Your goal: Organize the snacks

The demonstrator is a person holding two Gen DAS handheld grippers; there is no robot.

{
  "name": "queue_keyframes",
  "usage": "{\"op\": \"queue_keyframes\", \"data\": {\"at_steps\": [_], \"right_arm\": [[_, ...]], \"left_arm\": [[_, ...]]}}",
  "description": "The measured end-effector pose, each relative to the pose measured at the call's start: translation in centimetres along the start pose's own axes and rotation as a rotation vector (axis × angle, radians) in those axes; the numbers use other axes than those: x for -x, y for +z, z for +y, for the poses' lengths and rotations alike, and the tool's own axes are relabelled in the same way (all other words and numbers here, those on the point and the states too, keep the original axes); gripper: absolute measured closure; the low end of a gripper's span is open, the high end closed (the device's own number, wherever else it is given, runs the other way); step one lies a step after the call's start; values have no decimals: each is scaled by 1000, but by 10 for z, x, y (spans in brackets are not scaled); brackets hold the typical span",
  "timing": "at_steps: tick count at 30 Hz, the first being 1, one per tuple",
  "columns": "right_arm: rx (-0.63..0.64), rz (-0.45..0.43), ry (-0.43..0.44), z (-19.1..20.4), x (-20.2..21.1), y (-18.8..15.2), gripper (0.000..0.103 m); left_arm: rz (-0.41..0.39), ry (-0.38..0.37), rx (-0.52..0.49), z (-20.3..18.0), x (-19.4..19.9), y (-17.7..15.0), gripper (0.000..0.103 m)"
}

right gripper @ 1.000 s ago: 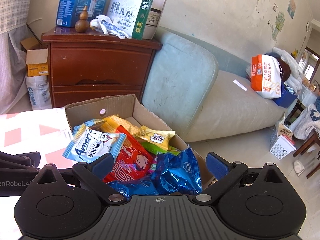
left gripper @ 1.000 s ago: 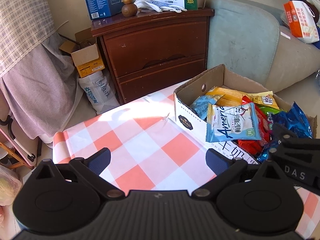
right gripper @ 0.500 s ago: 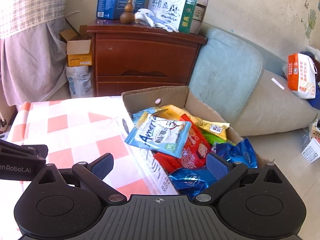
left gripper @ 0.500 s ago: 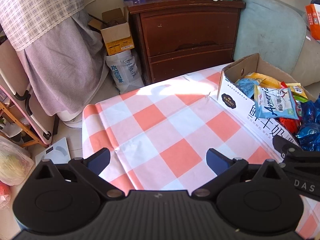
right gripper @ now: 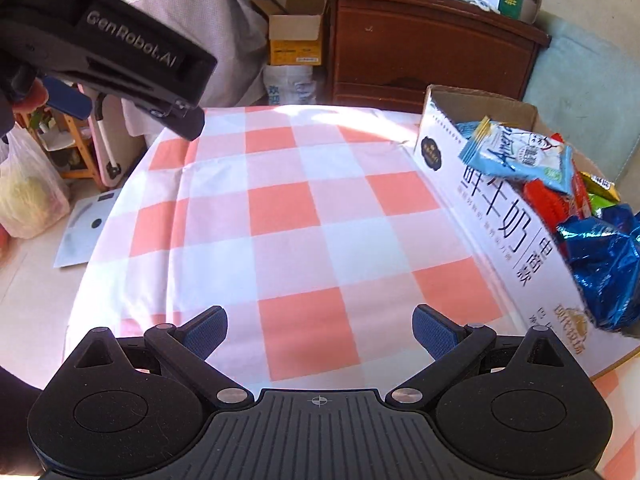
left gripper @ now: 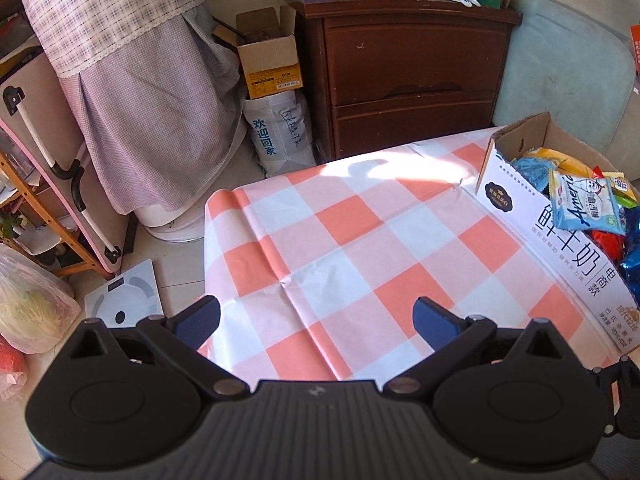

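Hovering spread wide and empty over the checked tablecloth [right gripper: 304, 216], the left gripper [left gripper: 316, 320] and right gripper [right gripper: 320, 326] leave the snacks [right gripper: 516, 156] heaped in the box [right gripper: 496, 220], where a careless reach might spill the overhanging packets.

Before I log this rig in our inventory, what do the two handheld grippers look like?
Both are matte black plastic. The right gripper and left gripper each have a ribbed centre plate, two round housings, silver pivot pins and linkage arms ending in dark blue pads. From the right wrist view, the left gripper's side carries raised "GenRobot.AI" lettering. No cables show.
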State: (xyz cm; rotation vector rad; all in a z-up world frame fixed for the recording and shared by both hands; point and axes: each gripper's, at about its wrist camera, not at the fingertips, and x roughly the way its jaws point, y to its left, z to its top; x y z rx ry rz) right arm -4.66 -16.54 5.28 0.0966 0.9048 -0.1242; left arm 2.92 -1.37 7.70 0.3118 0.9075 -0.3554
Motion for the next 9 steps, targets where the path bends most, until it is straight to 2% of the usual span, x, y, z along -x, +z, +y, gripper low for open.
{"op": "queue_keyframes", "data": {"at_steps": [9], "right_arm": [[23, -101, -17, 12, -17, -30, 1]], "left_arm": [[2, -3, -37, 0, -1, -9, 1]]}}
